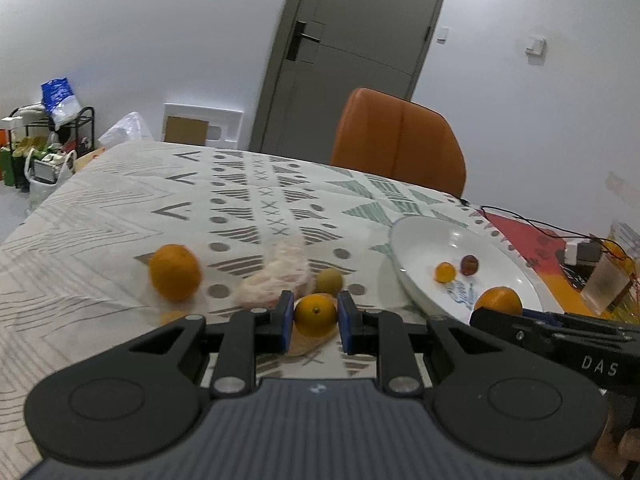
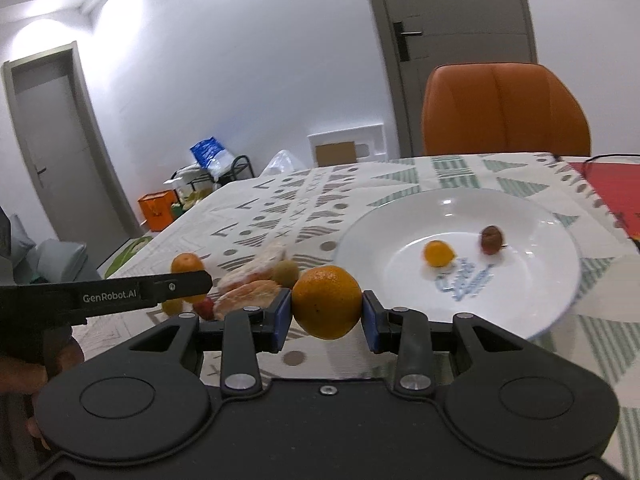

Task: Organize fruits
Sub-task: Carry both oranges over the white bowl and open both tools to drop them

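My left gripper (image 1: 314,322) is shut on a small yellow-orange fruit (image 1: 315,315) just above the patterned tablecloth. My right gripper (image 2: 326,312) is shut on a larger orange (image 2: 326,302), held above the cloth left of the white plate (image 2: 540,280). The plate holds a small yellow fruit (image 2: 438,253) and a brown fruit (image 2: 491,239). On the cloth lie another orange (image 1: 175,272), a green fruit (image 1: 329,281) and a pink netted fruit (image 1: 276,276). The right gripper's orange (image 1: 498,300) shows by the plate (image 1: 416,248) in the left wrist view.
An orange chair (image 1: 400,142) stands behind the table's far edge. Cables, a white plug (image 1: 580,250) and a clear container (image 1: 606,282) lie right of the plate on a red mat. A rack with bags (image 1: 48,144) stands on the floor at left.
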Demonstrator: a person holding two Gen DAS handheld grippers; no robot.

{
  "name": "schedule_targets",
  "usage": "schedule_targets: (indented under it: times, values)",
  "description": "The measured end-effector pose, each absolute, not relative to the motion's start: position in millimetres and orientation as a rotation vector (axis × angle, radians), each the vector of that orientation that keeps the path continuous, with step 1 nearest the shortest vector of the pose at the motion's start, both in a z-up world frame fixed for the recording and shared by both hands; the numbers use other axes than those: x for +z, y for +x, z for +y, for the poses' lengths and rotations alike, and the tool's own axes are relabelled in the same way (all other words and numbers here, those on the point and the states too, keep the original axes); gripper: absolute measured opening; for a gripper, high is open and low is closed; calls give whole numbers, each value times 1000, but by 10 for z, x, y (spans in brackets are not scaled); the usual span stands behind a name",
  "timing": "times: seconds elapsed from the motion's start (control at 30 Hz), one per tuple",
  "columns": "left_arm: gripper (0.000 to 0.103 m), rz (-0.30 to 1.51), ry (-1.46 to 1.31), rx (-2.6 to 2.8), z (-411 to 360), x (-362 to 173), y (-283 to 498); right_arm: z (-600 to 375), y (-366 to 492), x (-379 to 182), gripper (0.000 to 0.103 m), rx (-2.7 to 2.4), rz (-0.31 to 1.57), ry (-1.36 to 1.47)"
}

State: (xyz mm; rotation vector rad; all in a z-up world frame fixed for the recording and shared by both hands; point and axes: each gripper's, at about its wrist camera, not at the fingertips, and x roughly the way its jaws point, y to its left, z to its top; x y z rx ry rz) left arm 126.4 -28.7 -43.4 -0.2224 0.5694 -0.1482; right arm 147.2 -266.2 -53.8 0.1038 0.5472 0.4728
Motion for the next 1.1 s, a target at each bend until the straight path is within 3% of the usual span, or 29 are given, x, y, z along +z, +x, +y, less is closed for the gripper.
schedule_targets:
  times: [1.1]
  values:
    - [22, 570, -111, -273, -1220, -331, 1522, -3587, 1477, -657, 35, 326, 516, 236]
